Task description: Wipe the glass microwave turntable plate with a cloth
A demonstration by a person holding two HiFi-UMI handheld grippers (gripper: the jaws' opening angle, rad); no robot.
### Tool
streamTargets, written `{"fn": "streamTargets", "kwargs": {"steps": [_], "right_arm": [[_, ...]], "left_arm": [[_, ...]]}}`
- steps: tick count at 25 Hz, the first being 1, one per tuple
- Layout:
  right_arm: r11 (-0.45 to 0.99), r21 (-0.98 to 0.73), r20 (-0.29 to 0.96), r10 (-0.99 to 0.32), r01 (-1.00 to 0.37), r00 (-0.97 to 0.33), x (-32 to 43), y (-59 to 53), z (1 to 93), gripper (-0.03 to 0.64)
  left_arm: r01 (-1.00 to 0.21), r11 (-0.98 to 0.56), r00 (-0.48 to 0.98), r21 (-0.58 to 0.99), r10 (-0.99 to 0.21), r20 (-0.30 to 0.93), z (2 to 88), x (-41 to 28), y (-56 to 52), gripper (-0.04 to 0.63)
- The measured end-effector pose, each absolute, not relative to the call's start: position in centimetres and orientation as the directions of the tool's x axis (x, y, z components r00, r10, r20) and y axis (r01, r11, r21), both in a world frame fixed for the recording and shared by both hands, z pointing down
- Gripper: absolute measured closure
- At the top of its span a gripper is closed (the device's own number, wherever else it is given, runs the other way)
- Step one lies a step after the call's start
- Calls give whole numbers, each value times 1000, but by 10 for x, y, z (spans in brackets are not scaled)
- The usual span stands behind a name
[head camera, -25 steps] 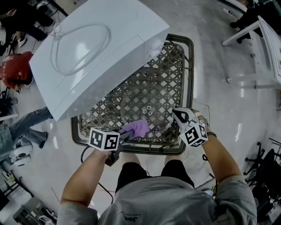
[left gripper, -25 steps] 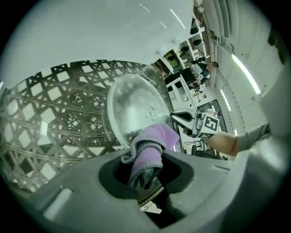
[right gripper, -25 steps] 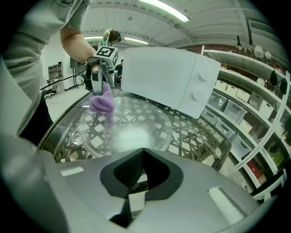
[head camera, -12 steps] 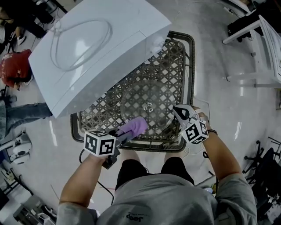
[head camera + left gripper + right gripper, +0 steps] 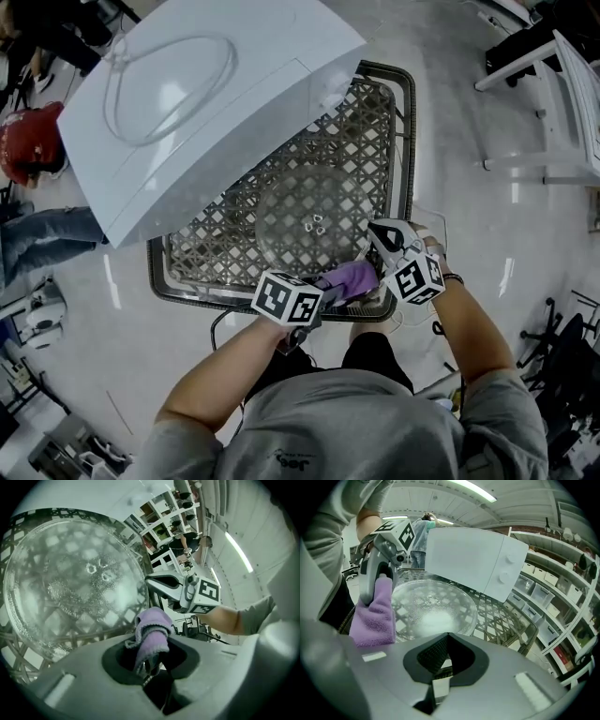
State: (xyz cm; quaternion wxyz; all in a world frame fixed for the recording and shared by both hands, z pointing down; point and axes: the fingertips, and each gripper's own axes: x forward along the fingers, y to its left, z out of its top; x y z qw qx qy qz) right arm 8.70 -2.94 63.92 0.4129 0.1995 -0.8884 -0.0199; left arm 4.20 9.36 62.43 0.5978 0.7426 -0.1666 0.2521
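The round glass turntable plate [image 5: 307,217] lies flat on a wicker table [image 5: 377,131]. My left gripper [image 5: 336,287] is shut on a folded purple cloth [image 5: 350,277], which sits at the plate's near right edge. In the left gripper view the cloth [image 5: 152,629] sticks up out of the jaws, beside the plate [image 5: 70,583]. My right gripper [image 5: 382,240] is right next to it, its jaws closed over the plate's near rim [image 5: 440,631]. The right gripper view shows the cloth [image 5: 375,613] hanging at the left of the plate [image 5: 431,604].
A white microwave [image 5: 197,94] stands on the table's far left part, close behind the plate. The table's raised rim [image 5: 410,141] borders the right side. White furniture [image 5: 562,103] stands on the floor to the right, and people [image 5: 33,141] to the left. Shelves [image 5: 555,588] line the wall.
My left gripper has carried the cloth rightward along the plate's near edge, from the near left to beside the right gripper. The right gripper has stayed in place.
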Motion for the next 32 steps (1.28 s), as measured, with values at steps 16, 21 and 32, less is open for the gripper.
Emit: {"fn": "streamTargets", "kwargs": {"steps": [16, 21, 32], "right_arm": [[920, 203, 730, -370, -334, -574, 87, -29, 639, 611], [923, 204, 736, -365, -328, -570, 87, -29, 640, 611], [915, 203, 739, -377, -348, -559, 87, -30, 641, 611]], "left_arm": [[-631, -93, 775, 770, -15, 632, 627, -64, 99, 506], [-684, -69, 730, 727, -51, 682, 628, -108, 95, 506], [-669, -59, 743, 741, -104, 662, 621, -120, 91, 506]]}}
